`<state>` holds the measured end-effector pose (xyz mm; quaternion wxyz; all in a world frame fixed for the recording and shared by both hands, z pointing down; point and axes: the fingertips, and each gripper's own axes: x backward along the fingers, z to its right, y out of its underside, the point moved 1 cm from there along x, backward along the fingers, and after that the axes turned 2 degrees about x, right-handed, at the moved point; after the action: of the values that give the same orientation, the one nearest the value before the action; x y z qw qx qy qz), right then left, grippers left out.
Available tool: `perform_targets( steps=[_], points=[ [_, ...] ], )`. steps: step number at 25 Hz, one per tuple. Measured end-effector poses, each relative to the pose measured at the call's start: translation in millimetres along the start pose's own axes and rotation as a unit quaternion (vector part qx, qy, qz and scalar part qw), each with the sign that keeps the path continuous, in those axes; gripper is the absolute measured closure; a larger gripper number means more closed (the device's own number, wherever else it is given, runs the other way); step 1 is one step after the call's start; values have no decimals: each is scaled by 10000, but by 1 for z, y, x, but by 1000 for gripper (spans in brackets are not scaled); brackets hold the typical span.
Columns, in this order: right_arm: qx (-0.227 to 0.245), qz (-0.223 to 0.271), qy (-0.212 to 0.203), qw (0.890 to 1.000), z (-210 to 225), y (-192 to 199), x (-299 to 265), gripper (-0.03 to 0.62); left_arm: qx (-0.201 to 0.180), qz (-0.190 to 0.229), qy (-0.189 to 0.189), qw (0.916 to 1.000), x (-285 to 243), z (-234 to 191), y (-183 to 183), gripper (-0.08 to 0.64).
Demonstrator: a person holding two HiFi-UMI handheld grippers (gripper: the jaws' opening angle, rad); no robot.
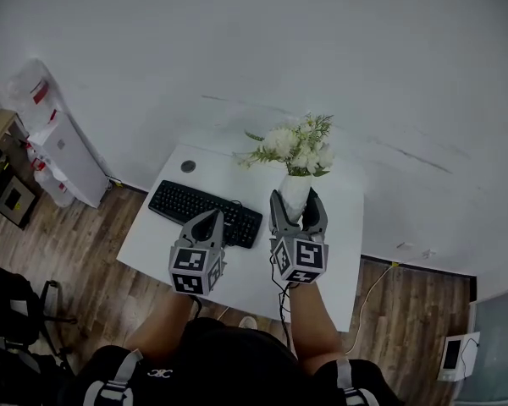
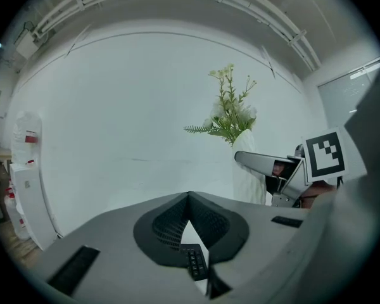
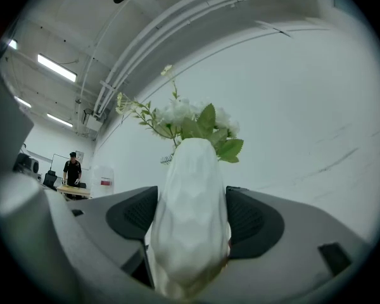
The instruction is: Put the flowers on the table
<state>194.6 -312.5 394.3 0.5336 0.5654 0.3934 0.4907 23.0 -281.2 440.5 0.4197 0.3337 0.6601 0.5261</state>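
Note:
White flowers with green sprigs (image 1: 295, 149) stand upright in a white faceted vase (image 1: 295, 191) over the back right part of the white table (image 1: 339, 252). My right gripper (image 1: 298, 205) is shut on the vase, its dark pads (image 3: 253, 223) pressing the vase (image 3: 190, 214) from both sides. The vase's foot is hidden, so I cannot tell whether it touches the tabletop. My left gripper (image 1: 205, 220) hovers shut and empty over the black keyboard (image 1: 190, 203), to the left of the vase (image 2: 247, 170).
A small dark round disc (image 1: 188, 166) lies at the table's back left corner. A white wall runs right behind the table. A white cabinet (image 1: 63, 150) stands on the wood floor at the left. A cable (image 1: 374, 286) trails off the table's right side.

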Motion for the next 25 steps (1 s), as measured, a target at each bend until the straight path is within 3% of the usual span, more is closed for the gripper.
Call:
perform_targets(
  steps=[10, 25],
  points=[
    [173, -62, 273, 9995, 7, 32, -78, 252, -72, -210, 244, 9995, -55, -43, 6, 558],
    [-167, -489, 694, 9962, 28, 105, -195, 251, 3, -556, 332, 9979, -123, -117, 18, 558]
  ],
)
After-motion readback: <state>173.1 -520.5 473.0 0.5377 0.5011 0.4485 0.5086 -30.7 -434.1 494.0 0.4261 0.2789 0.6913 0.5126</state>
